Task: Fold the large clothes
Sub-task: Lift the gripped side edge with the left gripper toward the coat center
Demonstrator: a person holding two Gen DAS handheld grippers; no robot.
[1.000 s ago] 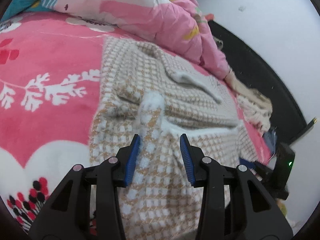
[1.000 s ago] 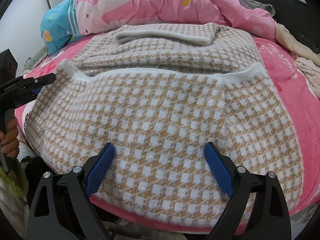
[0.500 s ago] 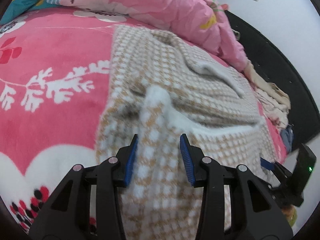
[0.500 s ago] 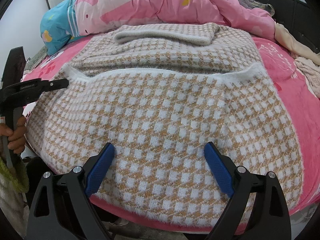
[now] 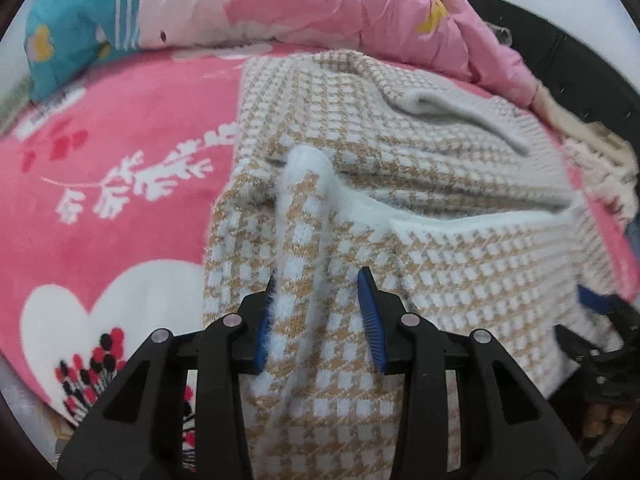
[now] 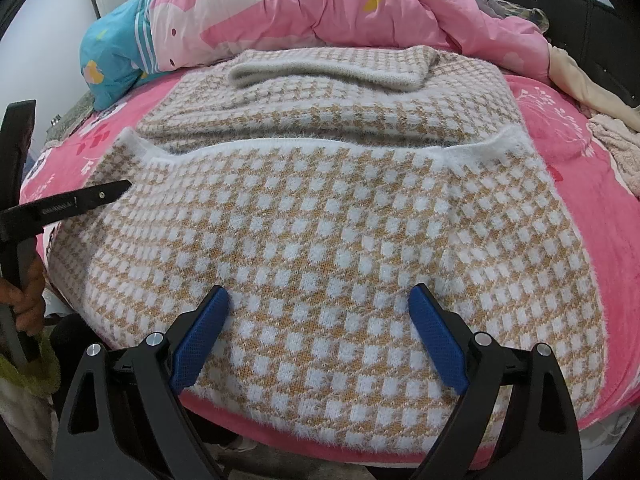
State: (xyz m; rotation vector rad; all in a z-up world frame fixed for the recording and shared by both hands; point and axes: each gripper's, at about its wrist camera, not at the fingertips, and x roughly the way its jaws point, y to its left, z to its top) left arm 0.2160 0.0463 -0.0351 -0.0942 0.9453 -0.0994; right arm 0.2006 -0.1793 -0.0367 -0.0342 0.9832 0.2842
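A tan-and-white checked sweater (image 5: 460,260) lies on the pink bed cover (image 5: 120,200), its lower part folded up so the white hem runs across the middle. At its left edge a raised ridge of fabric with a white corner (image 5: 304,164) runs down between my left gripper's (image 5: 316,280) jaws, which are closing. Fuzz brushes the left pad (image 5: 266,312), while the right pad's face shows bare. In the right wrist view the sweater (image 6: 320,220) fills the middle and my right gripper (image 6: 320,292) stands wide open above its near edge, nothing between its fingers.
A bunched pink and teal duvet (image 6: 320,8) lies along the far side of the bed. Loose beige and pink clothes (image 6: 616,144) sit at the right by the black bed frame (image 6: 580,20). A hand (image 6: 24,292) holds the left gripper's handle at the left.
My left gripper has swung and slid in over the sweater's left edge, so the raised ridge sits deeper between its jaws. The right gripper has stayed put.
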